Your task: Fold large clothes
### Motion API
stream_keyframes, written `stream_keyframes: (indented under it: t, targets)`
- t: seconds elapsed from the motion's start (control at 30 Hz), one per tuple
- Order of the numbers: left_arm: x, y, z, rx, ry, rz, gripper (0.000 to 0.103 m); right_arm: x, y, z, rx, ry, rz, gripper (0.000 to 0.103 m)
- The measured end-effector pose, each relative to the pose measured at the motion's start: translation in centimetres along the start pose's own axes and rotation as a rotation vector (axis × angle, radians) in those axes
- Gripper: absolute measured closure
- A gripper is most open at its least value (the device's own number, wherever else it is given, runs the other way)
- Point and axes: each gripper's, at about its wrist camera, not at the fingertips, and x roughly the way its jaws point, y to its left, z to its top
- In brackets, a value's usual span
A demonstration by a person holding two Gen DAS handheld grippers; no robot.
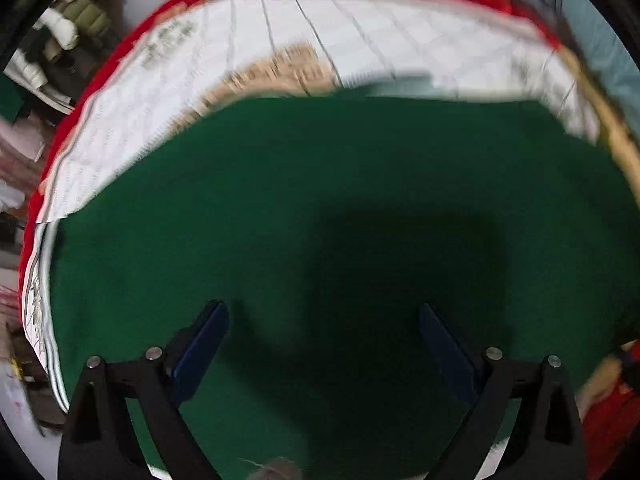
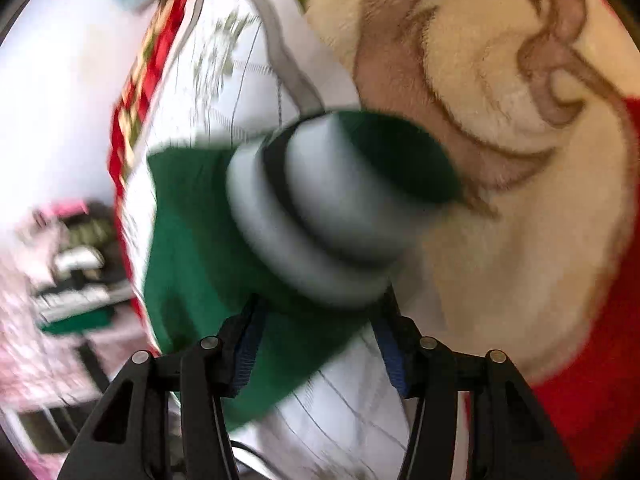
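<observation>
While the right gripper point(image 2: 320, 316) pinches the green garment's white-and-black striped cuff point(image 2: 316, 216) and the left gripper point(image 1: 324, 344) hovers wide open and empty over the dark green fabric point(image 1: 280, 200), a loose one-sided pull could skew the fold.

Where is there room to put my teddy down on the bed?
Free: the flat middle of the green garment, ahead of the open left gripper and bordered by the white quilt. Also the cream part of the red blanket, right of the right gripper. Crowded: around that gripper, where the striped cuff bunches up.
</observation>
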Motion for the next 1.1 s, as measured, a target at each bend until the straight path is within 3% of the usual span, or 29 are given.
stream_keyframes:
  t: [0.07, 0.13, 0.2, 0.33, 0.53, 0.67, 0.77, 0.8, 0.87, 0.97, 1.1]
  targets:
    - [0.6, 0.6, 0.1, -0.028, -0.017, -0.038, 0.0, 0.5, -0.5, 0.5, 0.063, -0.053, -0.009, 0.068]
    - [0.9, 1.0, 0.4, -0.039, -0.014, -0.077, 0.0, 1.2, -1.6, 0.8, 0.157, -0.09, -0.058, 0.073]
    - [0.9, 1.1, 0.6, -0.033, -0.011, -0.075, 0.0, 2.1, -2.3, 0.8, 0.261, -0.086, -0.044, 0.073]
    - [0.8, 1.6, 1.1, -0.053, 0.013, -0.087, 0.0, 1.3, 0.0, 0.8, 0.199, -0.079, -0.086, 0.072]
    - [0.8, 2.7, 0.8, -0.072, 0.007, -0.114, 0.0, -3.7, 2.3, -0.5, 0.126, -0.146, -0.104, 0.072]
    - [0.6, 3.3, 0.7, -0.086, 0.005, -0.123, 0.0, -3.6, 2.9, 0.4, 0.114, -0.153, -0.137, 0.072]
    - [0.2, 3.9, 0.1, -0.103, 0.014, -0.133, 0.0, -0.4, 1.0, 1.2, 0.151, -0.062, -0.27, 0.072]
    - [-0.1, 4.5, -0.2, -0.125, 0.022, -0.132, 0.0, 0.8, 0.5, 1.3, 0.214, -0.016, -0.243, 0.072]
    - [-0.8, 6.6, -1.3, -0.204, 0.046, -0.145, 0.0, 1.0, 1.4, 0.9, 0.218, 0.004, -0.244, 0.071]
    - [-2.4, 12.2, -5.1, -0.417, 0.083, -0.177, 0.0, 0.0, 4.4, -0.3, 0.061, 0.019, -0.3, 0.07]
    - [-4.0, 21.3, -13.2, -0.757, 0.149, -0.154, 0.0, -0.9, 6.6, -3.0, -0.026, 0.081, -0.322, 0.07]
